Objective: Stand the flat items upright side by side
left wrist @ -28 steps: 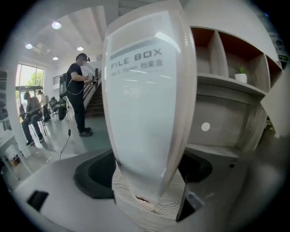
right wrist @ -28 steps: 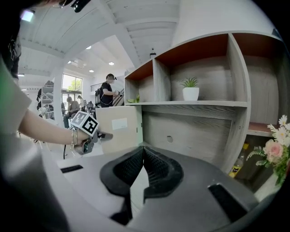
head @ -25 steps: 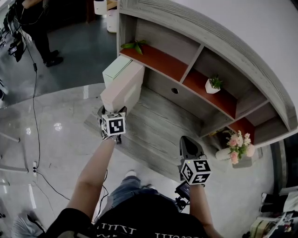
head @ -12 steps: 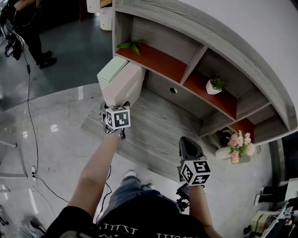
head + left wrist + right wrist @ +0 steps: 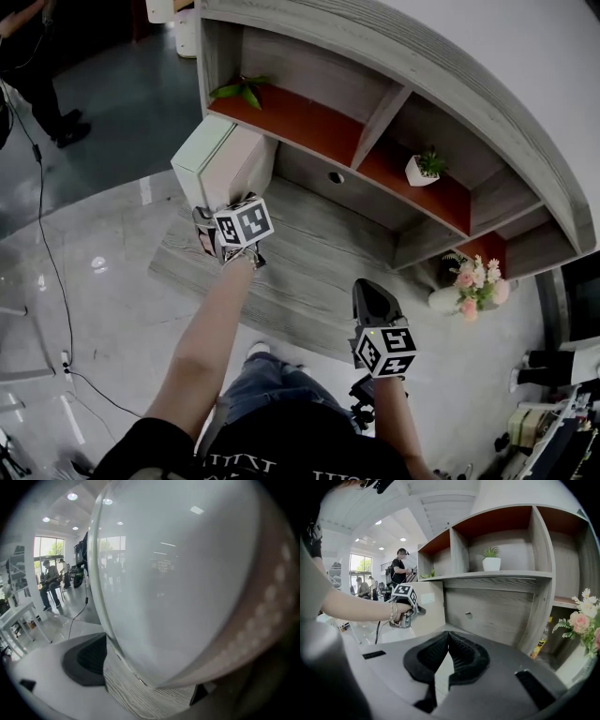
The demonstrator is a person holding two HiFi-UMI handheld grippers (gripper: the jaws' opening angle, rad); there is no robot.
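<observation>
Left tool, jaws just spreading wide round upright box, one hidden; right tool closed, empty.

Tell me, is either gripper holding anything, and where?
Nothing held. Left gripper: jaws have just been opening around the upright boxes. Right gripper: shut, empty.

In the left gripper view nearly everything is blocked by the pale box, whose top and right side are cut off by the frame and whose near edge is blurred. Of the left gripper, whose jaws have just been opening with that box between them, the right-hand pad is almost wholly covered. The flowers are cut by the picture's right edge, and a yellow item below them is too small to be identified
</observation>
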